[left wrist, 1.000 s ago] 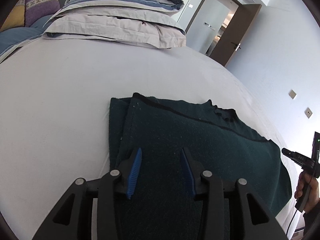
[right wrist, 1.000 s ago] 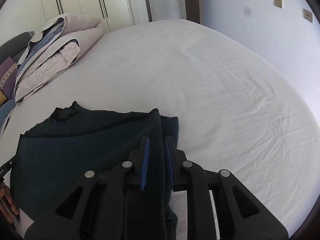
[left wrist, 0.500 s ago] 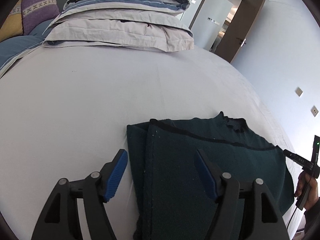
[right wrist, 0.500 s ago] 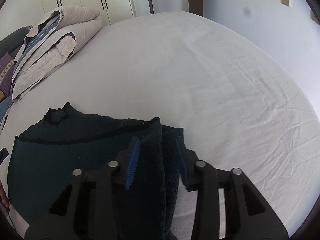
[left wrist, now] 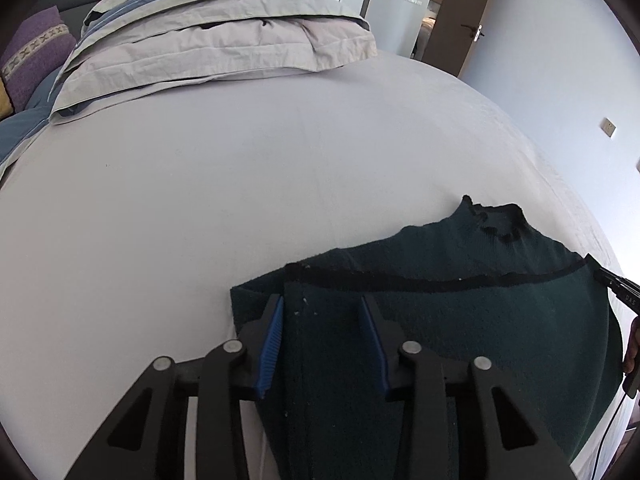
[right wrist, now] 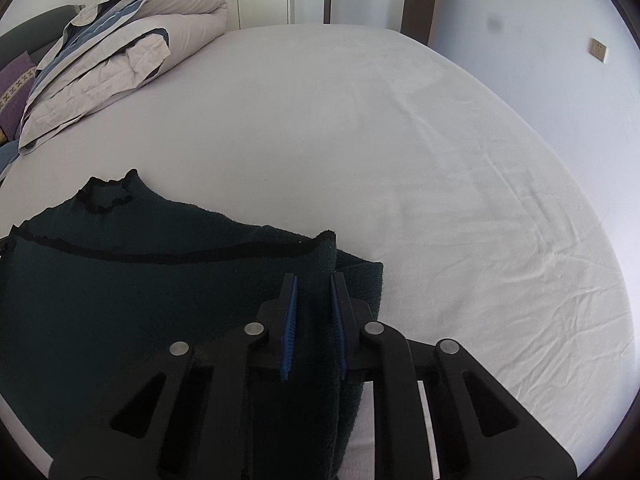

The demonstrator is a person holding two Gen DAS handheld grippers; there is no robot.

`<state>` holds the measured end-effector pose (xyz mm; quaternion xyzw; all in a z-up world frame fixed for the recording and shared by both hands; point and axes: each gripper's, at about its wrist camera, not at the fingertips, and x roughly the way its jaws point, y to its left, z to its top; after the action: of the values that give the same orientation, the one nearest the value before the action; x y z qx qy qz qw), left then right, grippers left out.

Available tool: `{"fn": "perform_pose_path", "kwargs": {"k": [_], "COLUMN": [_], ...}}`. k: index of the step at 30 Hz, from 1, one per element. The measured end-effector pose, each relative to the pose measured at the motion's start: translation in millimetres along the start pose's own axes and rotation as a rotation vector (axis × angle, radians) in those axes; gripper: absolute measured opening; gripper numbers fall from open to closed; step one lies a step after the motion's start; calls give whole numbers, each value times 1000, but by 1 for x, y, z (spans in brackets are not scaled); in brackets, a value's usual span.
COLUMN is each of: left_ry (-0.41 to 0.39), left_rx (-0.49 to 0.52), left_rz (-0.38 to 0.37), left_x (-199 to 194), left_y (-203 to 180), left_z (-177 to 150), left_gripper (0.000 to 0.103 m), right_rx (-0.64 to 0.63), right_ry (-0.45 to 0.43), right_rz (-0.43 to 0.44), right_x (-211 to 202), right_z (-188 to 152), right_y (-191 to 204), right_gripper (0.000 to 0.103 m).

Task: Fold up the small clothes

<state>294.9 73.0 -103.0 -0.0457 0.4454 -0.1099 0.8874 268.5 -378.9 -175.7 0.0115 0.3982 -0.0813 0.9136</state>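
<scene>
A dark green knit garment [left wrist: 480, 320] with black trim lies on the white bed sheet, its neck opening [left wrist: 496, 224] pointing away; it also shows in the right wrist view [right wrist: 140, 280]. My left gripper [left wrist: 322, 304] has its blue-padded jaws closing around the garment's folded left edge, with cloth between the pads. My right gripper [right wrist: 314, 284] has its jaws narrowed onto the folded right edge, cloth bunched between the pads.
The white bed sheet [right wrist: 420, 160] stretches wide ahead. A folded grey-and-blue duvet [left wrist: 216, 32] lies at the head of the bed. A purple pillow [left wrist: 32, 56] is at the far left. A brown door [left wrist: 464, 16] stands open beyond.
The left jaws were wide open beside the garment edge and have narrowed onto it. The right jaws, half open before, have closed further on the right edge. Both grippers moved forward slightly.
</scene>
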Motion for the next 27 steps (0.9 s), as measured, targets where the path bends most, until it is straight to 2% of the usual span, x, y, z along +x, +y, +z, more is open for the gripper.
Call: {"fn": "perform_pose_path", "kwargs": {"k": [2,6,11,20,27], "left_ry": [-2,-21,-53,-165,-217], "left_rx": [4,12,17,42,13], "left_rz": [6,20,40,55,57], "left_x": [0,-3,-9,-41,-55], "left_y": [0,0,0,-6,-6], "left_z": [1,-1,-5,-2,14], "left_gripper": [24,12,8,7,7], "right_rx": [-4,12,-3,-17,9], "right_ry": [-18,-65,-115,-217,-230], "right_rz": [-9,-21,-42,-55,-77], "right_x": [-4,-19,-34,-66,-67], "right_z": [-1,-5,-9,-10,6], "right_y": [1,1,4,9,4], "right_gripper": [8,7,7,6,6]}}
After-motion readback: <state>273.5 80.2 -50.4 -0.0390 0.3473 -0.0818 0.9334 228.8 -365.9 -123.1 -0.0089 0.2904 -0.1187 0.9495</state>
